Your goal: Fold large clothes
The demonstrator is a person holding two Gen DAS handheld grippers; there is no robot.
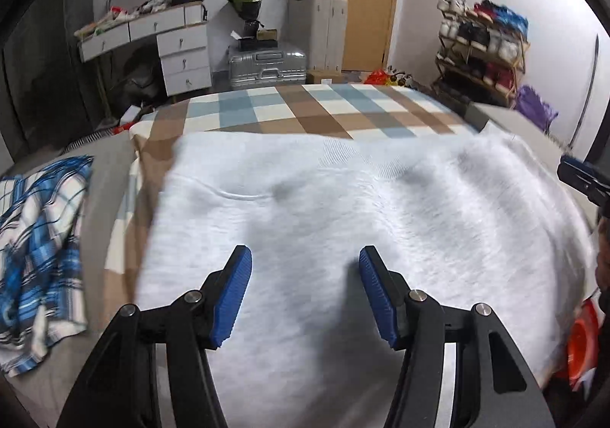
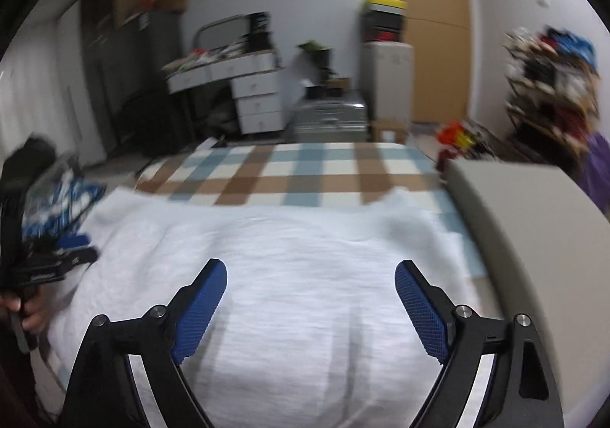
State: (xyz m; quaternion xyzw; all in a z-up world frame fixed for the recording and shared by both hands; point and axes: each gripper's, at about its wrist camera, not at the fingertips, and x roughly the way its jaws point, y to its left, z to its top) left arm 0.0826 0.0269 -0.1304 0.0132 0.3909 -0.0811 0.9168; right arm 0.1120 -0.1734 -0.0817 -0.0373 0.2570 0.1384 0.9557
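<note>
Sweatshirt-like white garment [image 1: 343, 207] lies spread flat over the checked blanket [image 1: 305, 108], filling the view from nine to three o'clock. Folding looks barely begun; blur hides any crease, so most remains. Left gripper [image 1: 305, 260] hovers half-open and empty; right gripper [image 2: 310, 275] gapes wide, nothing held.

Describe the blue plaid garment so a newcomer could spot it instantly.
Start at the bed with the checked blanket. A large white garment covers its middle; look past that garment's left edge. There lies the crumpled plaid shirt, the only blue, white and black fabric there, bunched rather than spread flat.
</note>
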